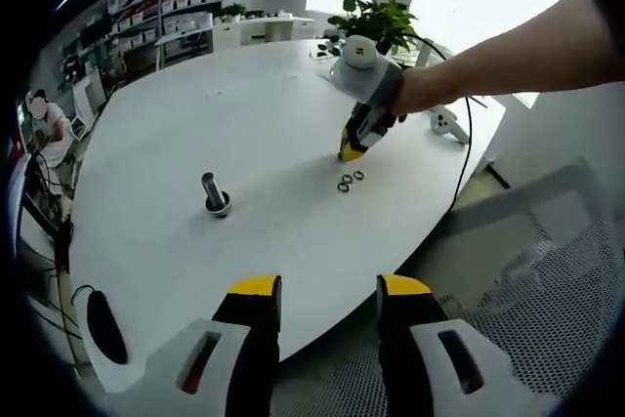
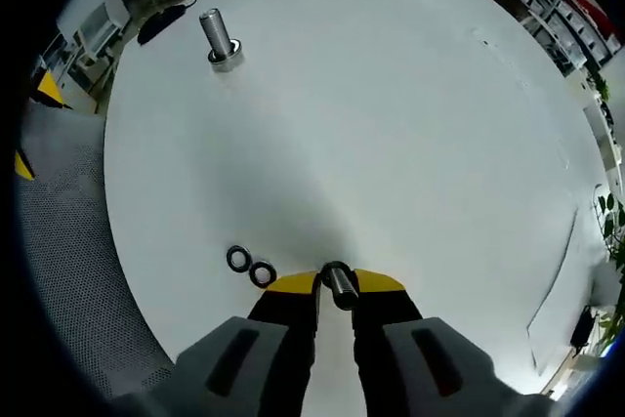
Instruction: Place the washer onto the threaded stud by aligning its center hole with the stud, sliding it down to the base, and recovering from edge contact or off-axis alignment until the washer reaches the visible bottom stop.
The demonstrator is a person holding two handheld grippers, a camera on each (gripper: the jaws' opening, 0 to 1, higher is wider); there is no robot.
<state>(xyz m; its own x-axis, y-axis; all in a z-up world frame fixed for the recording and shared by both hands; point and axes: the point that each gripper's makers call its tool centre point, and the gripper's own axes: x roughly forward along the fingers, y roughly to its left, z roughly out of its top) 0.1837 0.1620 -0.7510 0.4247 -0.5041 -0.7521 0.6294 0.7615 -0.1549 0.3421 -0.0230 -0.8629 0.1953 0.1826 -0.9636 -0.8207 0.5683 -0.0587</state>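
Gripping a washer [image 2: 338, 283] edge-on, the right gripper [image 2: 334, 285] has its yellow-tipped fingers [image 2: 289, 284] closed on it, low over the white worktop [image 2: 391, 124]. Two more washers [image 2: 250, 267] lie flat on the worktop just beside the fingertips, touching or nearly touching each other. In the left gripper view that gripper [image 1: 352, 148] shows from outside, held by a hand [image 1: 405, 95], tip down close to the spare rings [image 1: 352, 181].

Left gripper [image 1: 327, 290]: fingers [image 1: 256, 290] parted, nothing between them, held off the worktop's near edge.

The threaded stud [image 2: 217, 34] stands upright on its round base, well apart from the held washer, across open worktop. No washer is visible on it.

Step in hand, by my reading: pick-up done or finishing; transport and threading not yet begun. Next move calls for lifting clear, carrying the washer over to the stud, turning it flat so the hole faces down the stud's axis, then centring before release. Risk: the washer held on edge may catch the stud top off-axis.
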